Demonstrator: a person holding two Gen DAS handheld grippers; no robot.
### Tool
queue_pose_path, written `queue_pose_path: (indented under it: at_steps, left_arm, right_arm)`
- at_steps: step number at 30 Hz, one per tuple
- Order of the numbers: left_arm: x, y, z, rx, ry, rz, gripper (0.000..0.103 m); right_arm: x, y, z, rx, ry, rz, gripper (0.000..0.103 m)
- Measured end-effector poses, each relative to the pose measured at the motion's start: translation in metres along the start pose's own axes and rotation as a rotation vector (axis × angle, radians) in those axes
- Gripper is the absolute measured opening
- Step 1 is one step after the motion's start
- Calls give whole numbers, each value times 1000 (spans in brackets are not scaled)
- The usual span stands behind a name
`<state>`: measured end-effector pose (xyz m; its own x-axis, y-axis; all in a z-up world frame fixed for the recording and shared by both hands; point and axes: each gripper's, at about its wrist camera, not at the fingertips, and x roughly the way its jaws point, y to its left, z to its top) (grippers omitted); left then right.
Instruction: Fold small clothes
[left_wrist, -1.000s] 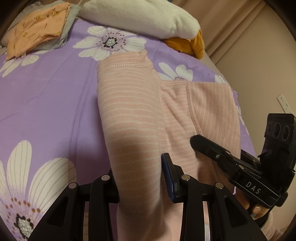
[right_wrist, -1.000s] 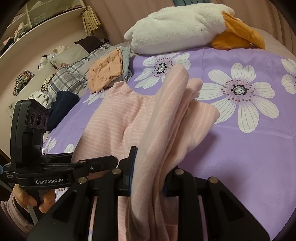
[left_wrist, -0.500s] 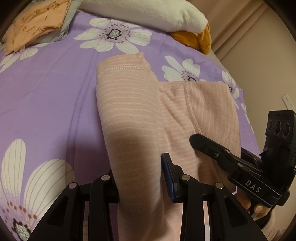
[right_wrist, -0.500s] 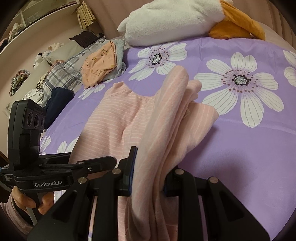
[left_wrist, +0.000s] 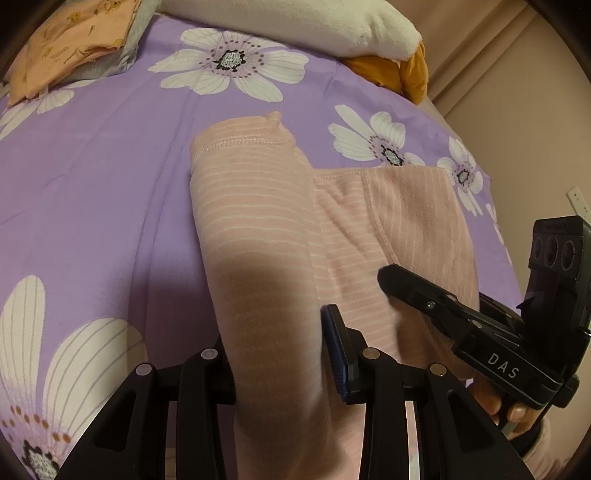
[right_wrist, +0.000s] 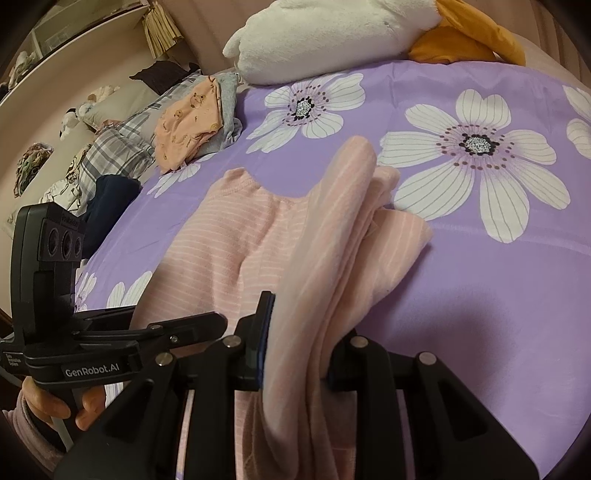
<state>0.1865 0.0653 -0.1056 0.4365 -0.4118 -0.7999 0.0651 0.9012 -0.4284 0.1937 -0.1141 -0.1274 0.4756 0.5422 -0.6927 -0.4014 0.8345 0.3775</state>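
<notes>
A pink garment with thin white stripes (left_wrist: 255, 221) lies on the purple flowered bedspread (left_wrist: 92, 177). My left gripper (left_wrist: 280, 354) is shut on its near edge, and the cloth drapes forward over the jaws. My right gripper (right_wrist: 295, 343) is shut on another bunched part of the same pink garment (right_wrist: 332, 240), which stands up in folds between the jaws. Each gripper shows in the other's view: the right gripper at the right of the left wrist view (left_wrist: 461, 317), the left gripper at the left of the right wrist view (right_wrist: 129, 343).
A folded orange garment on grey cloth (left_wrist: 74, 48) (right_wrist: 192, 118) lies at the far left of the bed. A white and orange plush toy (left_wrist: 314, 26) (right_wrist: 351, 33) lies along the far edge. Plaid and dark clothes (right_wrist: 110, 155) lie left of the bed.
Both grippers have moved forward over the bed with the pink garment held; the flowers and the orange garment have slid nearer in both views. The grips are unchanged.
</notes>
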Motion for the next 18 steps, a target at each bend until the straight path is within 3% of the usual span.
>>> queue_pose_path:
  at_steps: [18]
  left_arm:
    - [3, 2, -1, 0, 2, 2, 38]
  right_arm:
    - [2, -15, -5, 94, 12, 37, 27]
